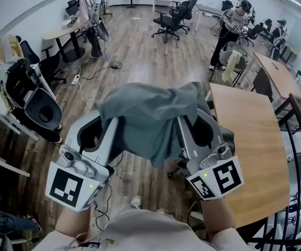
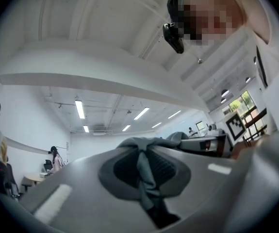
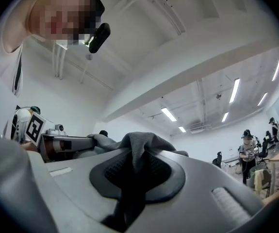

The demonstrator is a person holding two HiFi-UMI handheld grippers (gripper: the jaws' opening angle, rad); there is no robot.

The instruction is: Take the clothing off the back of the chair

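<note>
Between the two claws, up in front of the person's chest, hangs the garment [image 1: 150, 120], a grey-green cloth. It is spread from one claw to the other, sags in the middle and touches nothing else. It is in the air over the wood floor [image 1: 134, 56], just left of the long wooden bench [image 1: 255, 140].

The left claw [image 1: 111, 123] has its jaws nearly together on a bunched fold of the cloth. In the left gripper view a thin strip of cloth [image 2: 144, 171] runs down between the dark ribbed pads [image 2: 122, 171] and swells into a knot above them. The right claw [image 1: 186, 123] is pinched on the other end in the same way. In the right gripper view the grey fabric [image 3: 139, 144] rises in a hump out of the pads [image 3: 161, 174] and trails toward the other claw. Both claws point away from the person and a little upward, and each view shows the ceiling lights.

The marker cubes [image 1: 69, 187] sit at the near ends, by the forearms. Farther off stand a black office chair [image 1: 168, 22] and a person [image 1: 231, 27] with a headset; beside that person a chair [image 1: 234, 64] carries a pale cloth.
</note>
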